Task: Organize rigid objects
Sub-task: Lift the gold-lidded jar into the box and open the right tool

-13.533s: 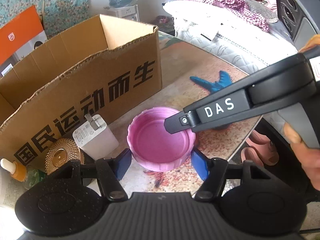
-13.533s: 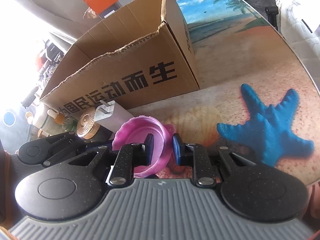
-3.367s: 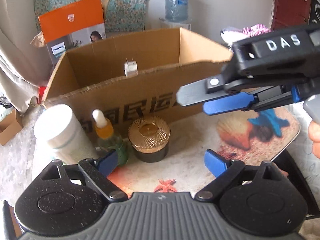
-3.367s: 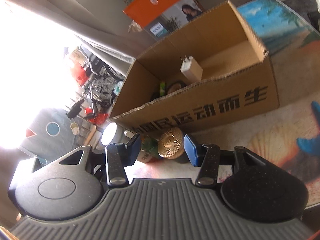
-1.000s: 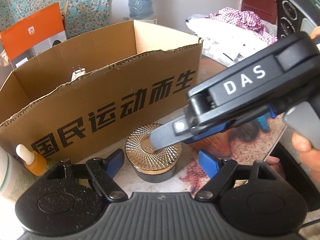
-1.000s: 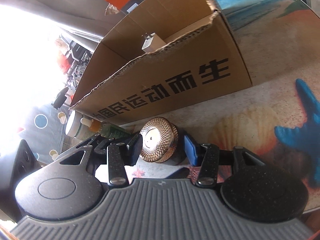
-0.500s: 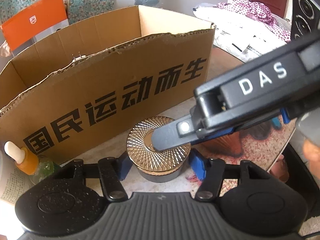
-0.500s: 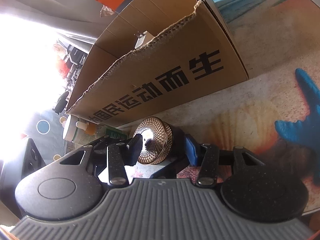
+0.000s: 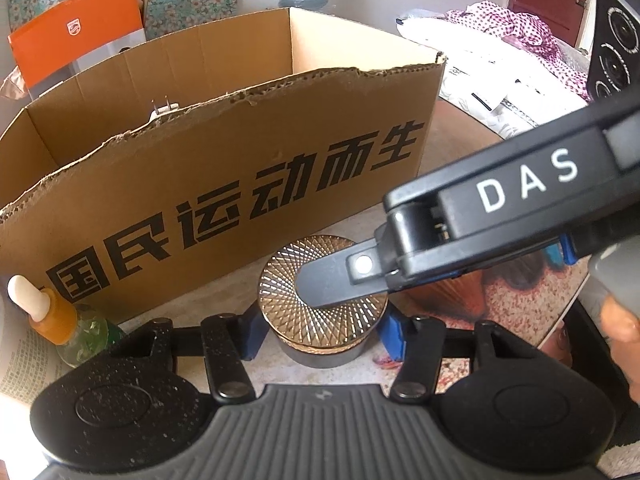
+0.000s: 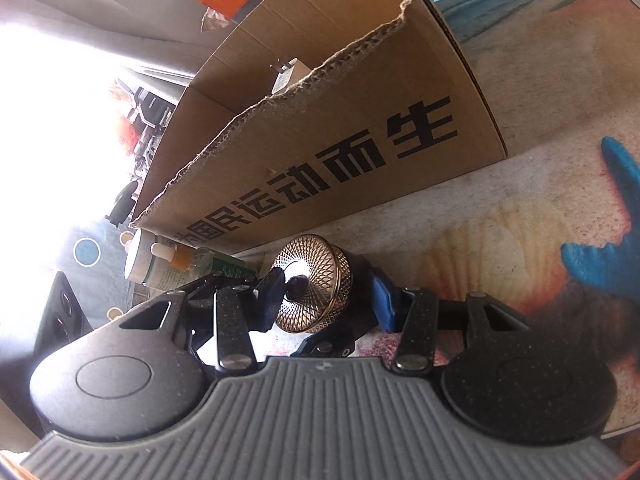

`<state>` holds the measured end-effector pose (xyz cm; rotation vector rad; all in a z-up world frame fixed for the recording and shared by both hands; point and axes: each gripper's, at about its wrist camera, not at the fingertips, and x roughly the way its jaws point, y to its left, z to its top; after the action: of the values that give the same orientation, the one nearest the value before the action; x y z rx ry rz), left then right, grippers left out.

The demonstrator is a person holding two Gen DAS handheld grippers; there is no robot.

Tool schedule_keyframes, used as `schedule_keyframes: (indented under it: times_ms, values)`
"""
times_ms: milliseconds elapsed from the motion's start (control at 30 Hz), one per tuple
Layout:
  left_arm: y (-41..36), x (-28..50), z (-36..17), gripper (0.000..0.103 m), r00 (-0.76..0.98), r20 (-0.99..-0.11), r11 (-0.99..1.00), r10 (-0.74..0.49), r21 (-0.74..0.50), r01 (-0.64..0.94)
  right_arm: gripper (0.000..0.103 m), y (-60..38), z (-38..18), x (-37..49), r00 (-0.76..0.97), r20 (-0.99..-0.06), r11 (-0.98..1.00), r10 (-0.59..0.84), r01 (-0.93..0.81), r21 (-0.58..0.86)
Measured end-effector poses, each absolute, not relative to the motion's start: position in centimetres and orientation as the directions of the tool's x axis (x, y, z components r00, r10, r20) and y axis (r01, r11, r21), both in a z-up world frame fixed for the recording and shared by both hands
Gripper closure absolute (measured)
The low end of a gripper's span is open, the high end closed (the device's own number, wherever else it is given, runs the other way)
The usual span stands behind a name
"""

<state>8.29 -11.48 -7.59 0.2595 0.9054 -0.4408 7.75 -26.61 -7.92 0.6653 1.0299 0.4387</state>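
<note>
A dark jar with a gold patterned lid stands on the table in front of the cardboard box. My left gripper is shut on the jar, one blue pad at each side. My right gripper is open around the same jar, with its pads apart from the lid. The right gripper's black finger crosses over the lid in the left wrist view. A white charger lies inside the box.
A dropper bottle with an orange neck stands left of the jar, next to a white tub. The table top carries a beach print with a blue starfish. An orange box stands behind.
My left gripper's pads have closed in onto the jar's sides. My right gripper has come closer over the lid, and both views have moved in toward the jar.
</note>
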Motion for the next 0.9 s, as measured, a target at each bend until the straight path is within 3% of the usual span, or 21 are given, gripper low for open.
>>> schedule_keyframes:
  times_ms: [900]
  values:
    - [-11.25,8.36,-7.38,0.046,0.529,-0.808,0.883,-0.261,0.022,0.469,0.058,-26.20,-7.90,7.83,0.460,-0.644,0.740,0.612,-0.045,0.671]
